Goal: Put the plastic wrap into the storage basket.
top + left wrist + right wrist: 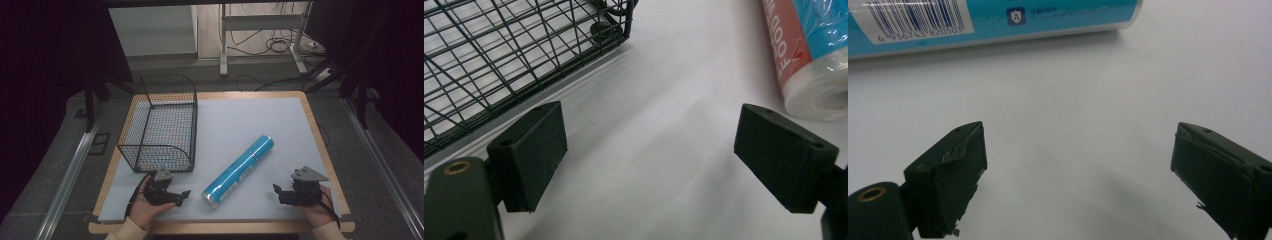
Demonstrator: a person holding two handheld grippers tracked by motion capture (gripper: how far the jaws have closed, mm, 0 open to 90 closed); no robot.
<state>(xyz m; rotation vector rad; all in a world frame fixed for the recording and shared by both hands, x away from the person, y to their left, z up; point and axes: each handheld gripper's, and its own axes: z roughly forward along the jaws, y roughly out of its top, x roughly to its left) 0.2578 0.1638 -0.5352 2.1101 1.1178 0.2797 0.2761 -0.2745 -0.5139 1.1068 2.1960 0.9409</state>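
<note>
Both grippers wait with jaws wide and empty at the table's near edge, a blue roll lying between them.

The blue roll lies flat at the mat's centre, slanting from 7 o'clock up to 1 o'clock, well clear of the wire basket at 10 o'clock. The left gripper sits at 7 o'clock, just beside the roll's near end; the right gripper rests at 5 o'clock. Being round and film-wrapped, the roll would likely spin or slide away if nudged off-centre, and a one-ended grab may let its far end droop and catch the basket's rim.
</note>
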